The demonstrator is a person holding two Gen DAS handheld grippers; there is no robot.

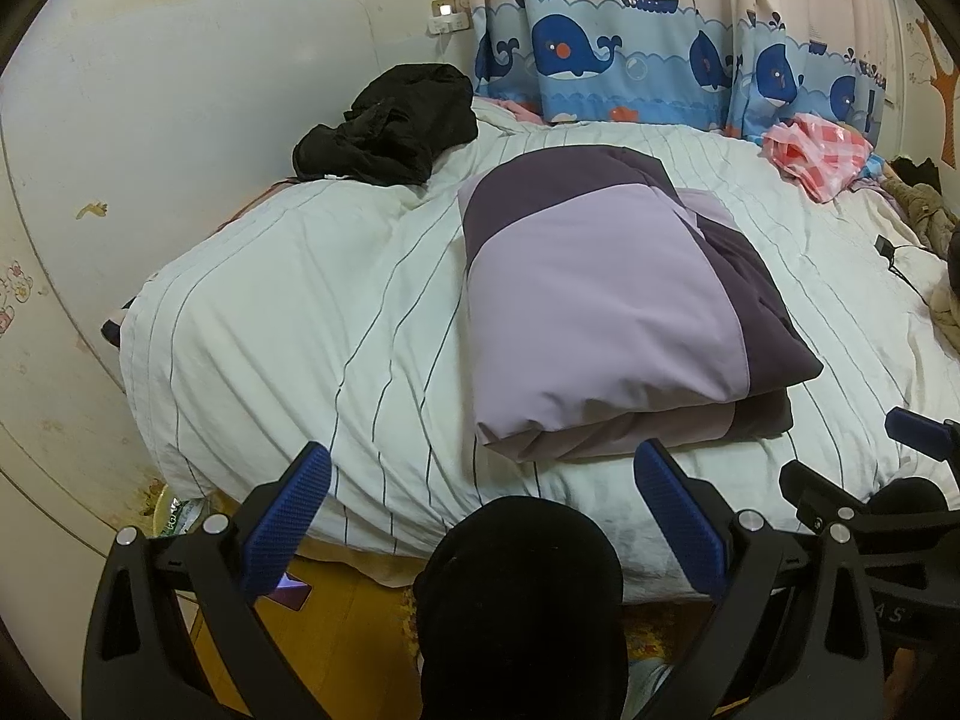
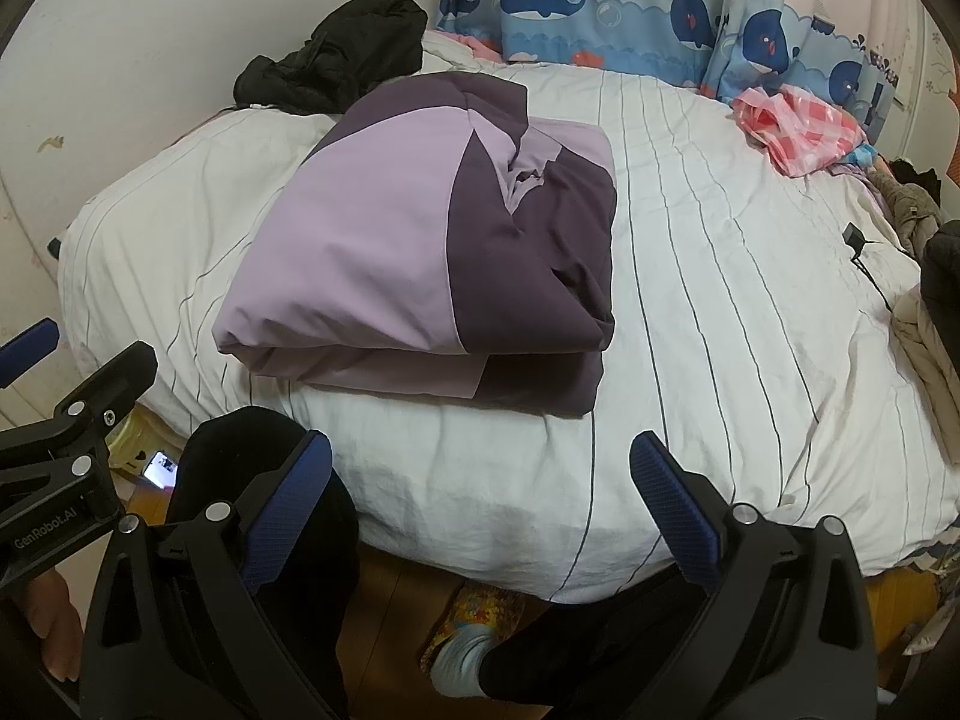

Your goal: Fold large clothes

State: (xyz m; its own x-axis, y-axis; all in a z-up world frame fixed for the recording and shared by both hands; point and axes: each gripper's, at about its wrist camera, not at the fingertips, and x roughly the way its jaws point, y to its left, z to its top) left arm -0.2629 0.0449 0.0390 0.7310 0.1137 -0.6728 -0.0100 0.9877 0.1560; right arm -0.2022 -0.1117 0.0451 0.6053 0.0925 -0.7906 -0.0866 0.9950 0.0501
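A large lilac and dark purple garment (image 1: 606, 306) lies folded into a thick rectangle on the white striped bed (image 1: 300, 312); it also shows in the right wrist view (image 2: 420, 240). My left gripper (image 1: 480, 516) is open and empty, held off the bed's near edge, short of the garment. My right gripper (image 2: 480, 504) is open and empty, also off the near edge, below the garment's front fold. The right gripper shows at the right edge of the left wrist view (image 1: 870, 480).
A crumpled black garment (image 1: 390, 120) lies at the bed's far left by the wall. A pink checked cloth (image 1: 816, 150) lies at the far right under the whale curtain (image 1: 600, 54). A black charger and cable (image 2: 858, 246) and piled clothes (image 2: 924, 324) sit at the right edge.
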